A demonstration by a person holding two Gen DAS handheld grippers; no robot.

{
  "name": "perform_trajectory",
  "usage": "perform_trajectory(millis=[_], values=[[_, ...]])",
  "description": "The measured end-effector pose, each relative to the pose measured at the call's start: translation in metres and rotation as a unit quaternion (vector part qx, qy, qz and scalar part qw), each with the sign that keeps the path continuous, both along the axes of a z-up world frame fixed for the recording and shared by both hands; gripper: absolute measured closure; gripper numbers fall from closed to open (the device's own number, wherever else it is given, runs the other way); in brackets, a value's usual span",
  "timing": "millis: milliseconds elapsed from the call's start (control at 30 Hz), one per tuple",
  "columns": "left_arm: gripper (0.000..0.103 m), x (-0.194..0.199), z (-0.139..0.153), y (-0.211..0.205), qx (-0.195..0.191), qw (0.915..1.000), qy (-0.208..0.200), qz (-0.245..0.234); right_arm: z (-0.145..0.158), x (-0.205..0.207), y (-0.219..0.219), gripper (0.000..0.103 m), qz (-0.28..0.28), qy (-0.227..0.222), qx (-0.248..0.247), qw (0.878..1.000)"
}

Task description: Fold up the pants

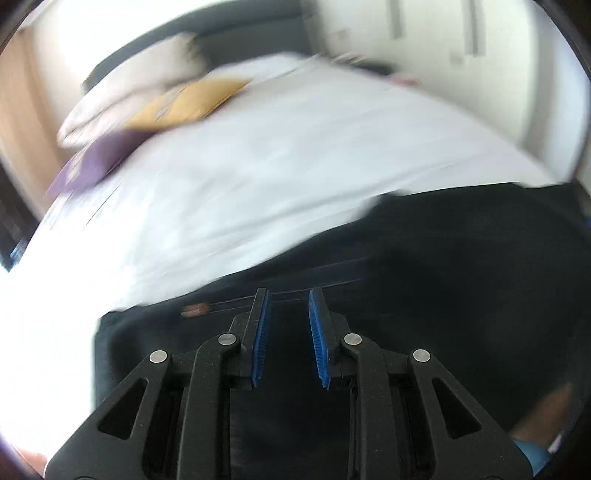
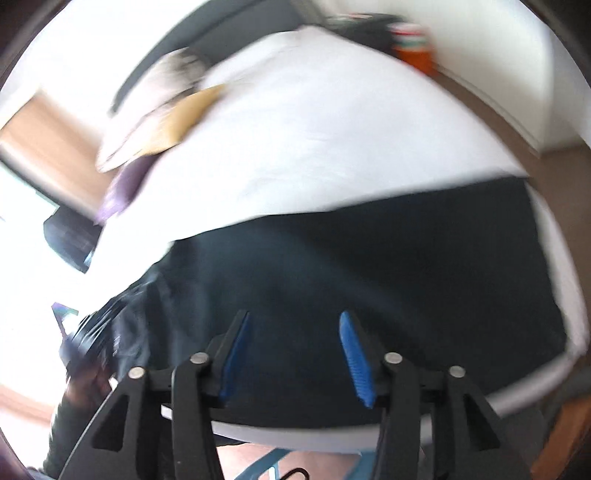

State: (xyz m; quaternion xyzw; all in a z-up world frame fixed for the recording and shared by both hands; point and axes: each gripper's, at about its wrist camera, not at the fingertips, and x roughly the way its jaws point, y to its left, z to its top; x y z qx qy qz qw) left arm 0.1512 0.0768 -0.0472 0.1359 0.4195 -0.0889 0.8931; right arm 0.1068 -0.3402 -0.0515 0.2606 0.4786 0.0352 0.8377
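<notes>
White bedding covers the bed, which fills most of both views, and both pictures are blurred. At the far end of the bed lies a pale pillow, with a yellow cushion and a purple cloth just beside it; a dark headboard stands behind them. White wardrobe doors close the room on the right, and a brown floor runs along the bed in the right wrist view. Dark pants are spread flat on the near part of the bed, reaching its near edge. In the left wrist view the left gripper is over the pants, its blue pads a small gap apart with nothing between them; I cannot tell if the tips touch the fabric. In the right wrist view the right gripper is wide open above the pants and holds nothing. At the left of that view, the fabric is bunched up near a hand in a dark sleeve.
</notes>
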Motion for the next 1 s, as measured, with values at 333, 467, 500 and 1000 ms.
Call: perform_trajectory(millis=[333,467,500,1000], values=[[0.082,-0.033,-0.039,0.096,-0.088,0.9936,0.032,0.063,-0.055,-0.010,0.001,0.059,-0.014,0.083,-0.032,0.996],[0.082,-0.033,-0.009,0.097,-0.108,0.9918,0.010,0.068,-0.009,0.018,0.033,0.057,0.024,0.040,-0.043,0.998],[0.082,-0.030,0.002,0.093,-0.108,0.9918,-0.006,0.068,0.000,0.030,0.049,0.056,0.044,0.018,-0.030,0.998],[0.082,0.003,-0.047,0.103,-0.055,0.9947,0.016,0.085,-0.091,0.231,0.202,0.103,0.159,0.028,0.116,0.980]])
